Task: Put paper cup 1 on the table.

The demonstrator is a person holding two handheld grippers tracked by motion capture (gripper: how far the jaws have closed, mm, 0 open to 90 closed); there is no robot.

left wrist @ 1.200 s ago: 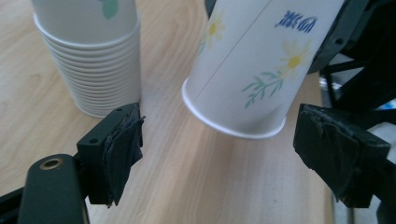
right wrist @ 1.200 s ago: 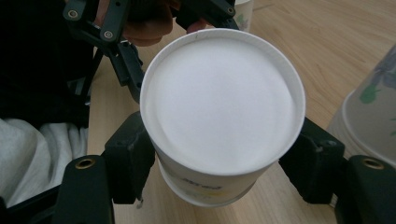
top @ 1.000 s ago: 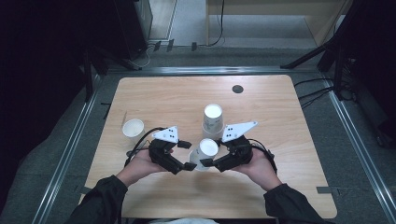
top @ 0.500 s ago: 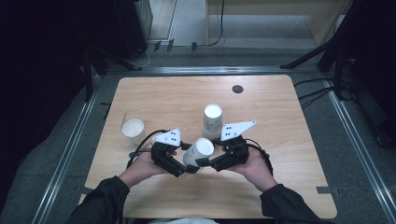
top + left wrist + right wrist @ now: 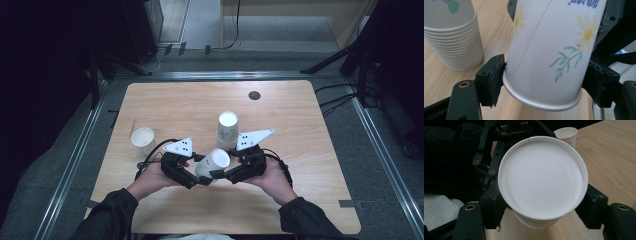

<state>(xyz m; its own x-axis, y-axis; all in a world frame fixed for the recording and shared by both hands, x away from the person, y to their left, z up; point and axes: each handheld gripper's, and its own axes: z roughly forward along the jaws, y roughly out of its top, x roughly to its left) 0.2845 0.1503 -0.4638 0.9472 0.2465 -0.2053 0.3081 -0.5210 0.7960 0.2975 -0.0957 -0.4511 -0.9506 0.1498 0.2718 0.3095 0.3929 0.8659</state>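
Observation:
A white paper cup with a daisy print is held tilted above the table between both grippers. My left gripper has just been closing its jaws, and its pads now press the cup's wall just above the rolled rim. In its own view the left gripper shows one pad on each side of the cup. My right gripper is shut on the same cup near its base. In the right gripper view the white base faces the camera, between the jaws of the right gripper.
A stack of upside-down paper cups stands on the wooden table just behind the grippers, and appears at the upper left in the left gripper view. A single upright cup stands to the left. A dark round spot lies at the back.
The left gripper's jaws have closed in onto the cup, which the right gripper kept holding. The cup has shifted slightly left. Both hands stay where they were.

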